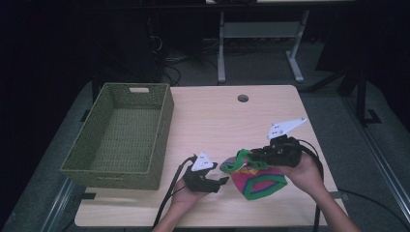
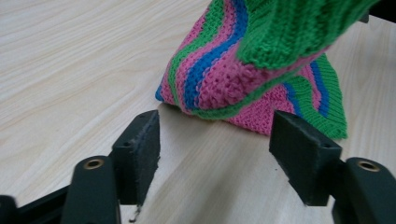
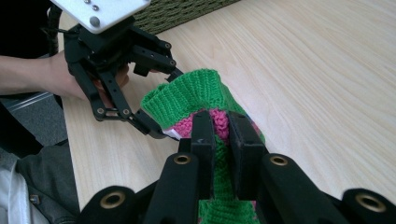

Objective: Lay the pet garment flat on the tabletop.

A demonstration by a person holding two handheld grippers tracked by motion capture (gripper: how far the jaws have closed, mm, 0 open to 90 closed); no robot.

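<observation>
A knitted cloth (image 1: 258, 186) with green, pink and blue stripes lies near the table's front edge, right of centre. My right gripper (image 1: 251, 153) is shut on its green ribbed edge and lifts that edge off the table. In the right gripper view the two jaws (image 3: 219, 126) pinch the pink and green knit (image 3: 187, 95). My left gripper (image 1: 223, 180) stands open just left of the cloth and points at it. In the left gripper view its jaws (image 2: 215, 140) are apart, low over the wood, with the raised fold of the cloth (image 2: 224, 70) just ahead of them and untouched.
A green woven basket (image 1: 164, 125) stands on the left part of the light wooden table (image 1: 217, 116), with nothing in it. A round cable hole (image 1: 242, 98) sits near the far edge. Table legs and cables lie on the floor beyond.
</observation>
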